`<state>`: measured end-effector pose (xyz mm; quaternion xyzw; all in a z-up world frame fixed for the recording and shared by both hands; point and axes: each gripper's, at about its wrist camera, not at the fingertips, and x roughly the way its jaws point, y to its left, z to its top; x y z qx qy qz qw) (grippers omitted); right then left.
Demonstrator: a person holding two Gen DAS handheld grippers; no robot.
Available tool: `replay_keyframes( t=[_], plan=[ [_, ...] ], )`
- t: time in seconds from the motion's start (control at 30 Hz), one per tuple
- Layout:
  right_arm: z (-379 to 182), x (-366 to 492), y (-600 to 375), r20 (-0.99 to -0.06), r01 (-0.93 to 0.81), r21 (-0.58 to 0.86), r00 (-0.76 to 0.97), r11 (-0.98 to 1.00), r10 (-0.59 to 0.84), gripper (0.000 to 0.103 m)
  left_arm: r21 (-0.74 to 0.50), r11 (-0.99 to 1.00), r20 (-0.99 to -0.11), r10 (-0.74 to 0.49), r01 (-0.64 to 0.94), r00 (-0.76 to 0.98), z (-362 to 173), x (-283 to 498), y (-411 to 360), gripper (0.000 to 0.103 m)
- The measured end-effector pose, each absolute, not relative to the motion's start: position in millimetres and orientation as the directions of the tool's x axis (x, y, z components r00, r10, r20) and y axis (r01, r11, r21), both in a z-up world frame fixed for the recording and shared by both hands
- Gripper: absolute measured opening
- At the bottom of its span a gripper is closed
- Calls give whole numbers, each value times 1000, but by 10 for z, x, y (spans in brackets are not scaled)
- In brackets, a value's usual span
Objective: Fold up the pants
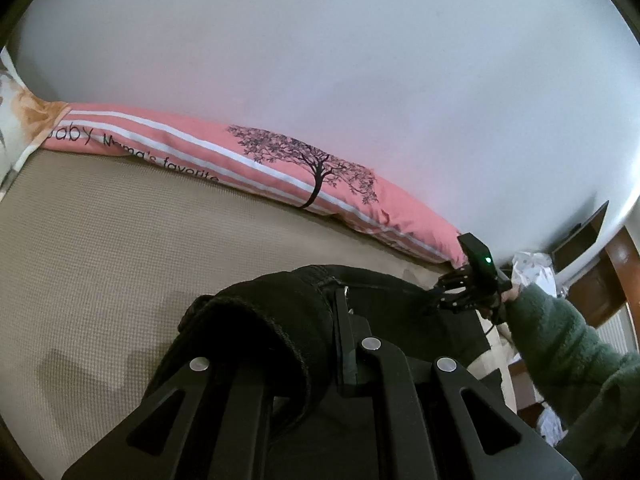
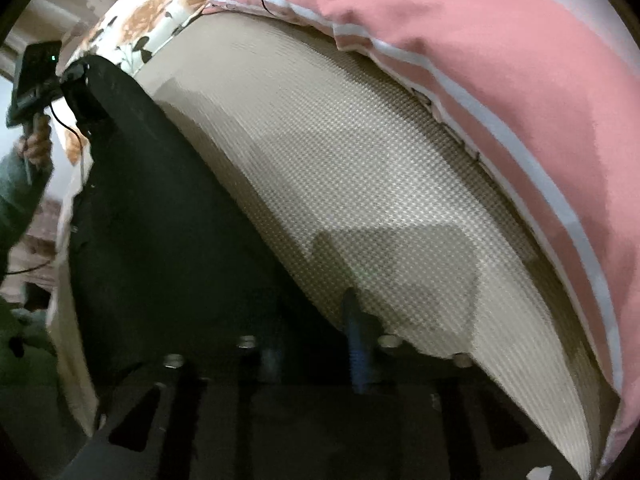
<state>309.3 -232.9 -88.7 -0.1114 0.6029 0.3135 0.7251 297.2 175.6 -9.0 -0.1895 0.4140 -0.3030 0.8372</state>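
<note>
Black pants (image 1: pixel 280 320) lie on a beige textured mattress (image 1: pixel 120 260). In the left wrist view my left gripper (image 1: pixel 340 340) is shut on a bunched edge of the pants, the cloth draped over its left finger. My right gripper (image 1: pixel 444 292) shows at the far end of the pants, shut on the cloth. In the right wrist view the pants (image 2: pixel 160 220) stretch as a long dark band from my right gripper (image 2: pixel 316 344) to my left gripper (image 2: pixel 86 92), which pinches the far end. The right fingertips are blurred and dark.
A pink striped pillow (image 1: pixel 280 168) with a tree print lies along the mattress's far side against a white wall (image 1: pixel 320 40). A floral pillow (image 2: pixel 140 28) lies at one end. Wooden furniture (image 1: pixel 612 272) stands at the right.
</note>
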Motion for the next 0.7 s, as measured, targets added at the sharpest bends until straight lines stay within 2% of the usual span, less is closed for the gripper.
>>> replay_keyframes(
  t=[0.33, 0.57, 0.7],
  plan=[
    [-336, 2399, -2226, -896, -456, 36, 380, 889, 231, 10, -530, 769, -606, -639, 358, 474, -162, 2968, 1827, 8],
    [-24, 1740, -2006, -861, -344, -59, 493, 937, 127, 9, -463, 767, -633, -637, 444, 441, 14, 2711, 1834, 9],
    [98, 1283, -2054, -849, -311, -42, 512, 950, 130, 9, -439, 755, -642, -643, 487, 417, 99, 2391, 1890, 9]
  ],
)
